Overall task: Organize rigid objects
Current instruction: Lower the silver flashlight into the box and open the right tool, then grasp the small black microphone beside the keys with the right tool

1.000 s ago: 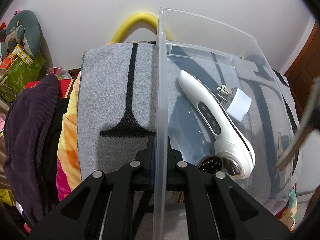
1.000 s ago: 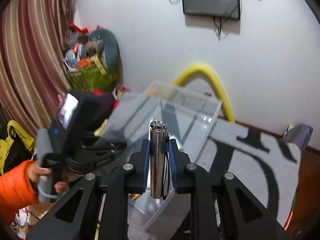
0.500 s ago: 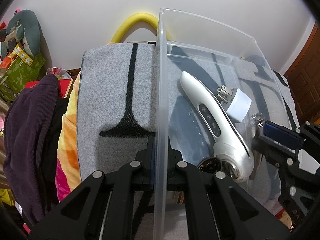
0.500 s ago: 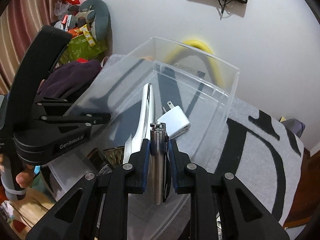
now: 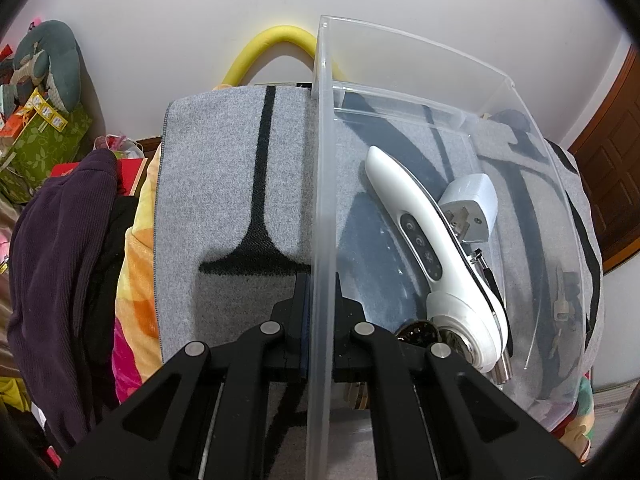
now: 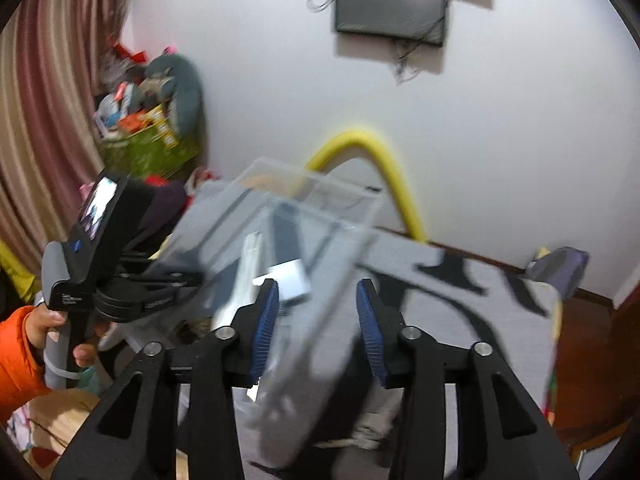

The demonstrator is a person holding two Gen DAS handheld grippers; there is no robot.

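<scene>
The clear bin [image 5: 440, 92] filled the right half of the left wrist view, resting on a grey blanket [image 5: 224, 184] with black lines. Inside it lay a long white handheld device [image 5: 416, 232], running from the upper middle of the bin down to its lower right. Touching its right flank was a white plug adapter [image 5: 474, 204], prongs turned toward the device. A slim metal cylinder [image 5: 494, 320] lay mostly hidden under the device's round head, one end poking out at the lower right and a thin black cord trailing from it. A dark round item [image 5: 416, 328] sat just left of that head, too hidden to name.

The left claw [image 5: 318, 304] was clenched on the bin's near wall, a finger on either side, steadying it. The right claw [image 6: 316, 316] stood spread wide with nothing between its blue pads [image 6: 266, 320]; its view was blurred, with the bin [image 6: 304, 200] in the centre of the frame.

By my reading, at least four items were already stowed and the right claw was free for another pick. On the blanket outside the bin, at the right of the left wrist view, something small seemed to show through the far wall, too distorted to identify. Whether more items waited out of frame could not be told.
</scene>
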